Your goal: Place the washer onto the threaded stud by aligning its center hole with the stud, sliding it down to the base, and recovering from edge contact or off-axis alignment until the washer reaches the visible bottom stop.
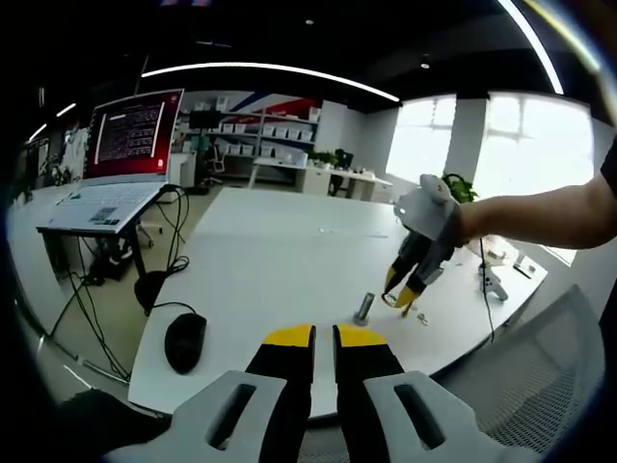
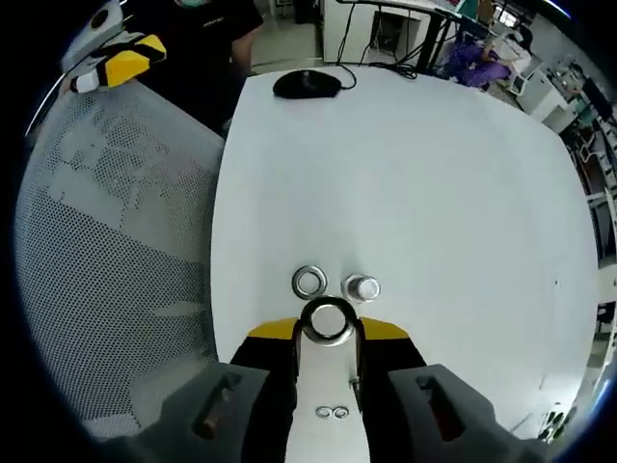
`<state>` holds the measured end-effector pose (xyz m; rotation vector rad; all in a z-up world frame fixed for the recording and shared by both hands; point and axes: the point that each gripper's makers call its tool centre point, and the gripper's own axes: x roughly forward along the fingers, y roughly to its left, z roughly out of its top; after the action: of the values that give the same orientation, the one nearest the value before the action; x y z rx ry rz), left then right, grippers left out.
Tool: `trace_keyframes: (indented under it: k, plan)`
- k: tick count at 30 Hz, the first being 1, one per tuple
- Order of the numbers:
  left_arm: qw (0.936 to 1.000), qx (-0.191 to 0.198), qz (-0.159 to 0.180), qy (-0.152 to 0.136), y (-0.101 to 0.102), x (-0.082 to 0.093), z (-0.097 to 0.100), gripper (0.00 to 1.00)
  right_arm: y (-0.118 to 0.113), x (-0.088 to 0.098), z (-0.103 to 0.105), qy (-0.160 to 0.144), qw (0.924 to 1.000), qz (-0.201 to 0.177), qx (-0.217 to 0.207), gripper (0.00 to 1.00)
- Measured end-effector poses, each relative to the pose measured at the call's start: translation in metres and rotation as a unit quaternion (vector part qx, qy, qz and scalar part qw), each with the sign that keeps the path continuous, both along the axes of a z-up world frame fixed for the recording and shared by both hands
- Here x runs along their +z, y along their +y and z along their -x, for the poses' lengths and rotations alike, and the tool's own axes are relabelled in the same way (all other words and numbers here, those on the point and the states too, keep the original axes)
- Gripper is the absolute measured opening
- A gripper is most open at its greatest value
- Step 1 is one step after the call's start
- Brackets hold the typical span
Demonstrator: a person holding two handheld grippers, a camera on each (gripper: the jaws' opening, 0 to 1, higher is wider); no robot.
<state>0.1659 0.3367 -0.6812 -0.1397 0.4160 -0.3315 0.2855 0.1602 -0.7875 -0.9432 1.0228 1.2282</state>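
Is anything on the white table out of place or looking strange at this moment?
Nothing stands out. The right gripper holds a washer near the stud; a second washer lies flat beside it.

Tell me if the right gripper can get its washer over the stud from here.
Probably yes. The right gripper holds a washer just short of the stud, with bare table between; a loose washer lies beside the stud, not in the way.

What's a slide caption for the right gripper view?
Right tool grips a metal washer near the threaded metal stud on a white table.
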Motion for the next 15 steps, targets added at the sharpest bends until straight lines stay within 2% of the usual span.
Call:
trace_keyframes:
  k: [10, 15]
  plan:
    - [1.0000, -0.002, 0.000, 0.001, 0.000, 0.000, 0.000, 0.05, 0.012, -0.003, -0.013, -0.036, 0.9992, -0.009, -0.013, 0.23]
    - [1.0000, -0.004, -0.002, 0.002, -0.001, -0.001, 0.001, 0.05, 0.013, -0.009, -0.019, -0.040, 0.9991, -0.001, -0.015, 0.23]
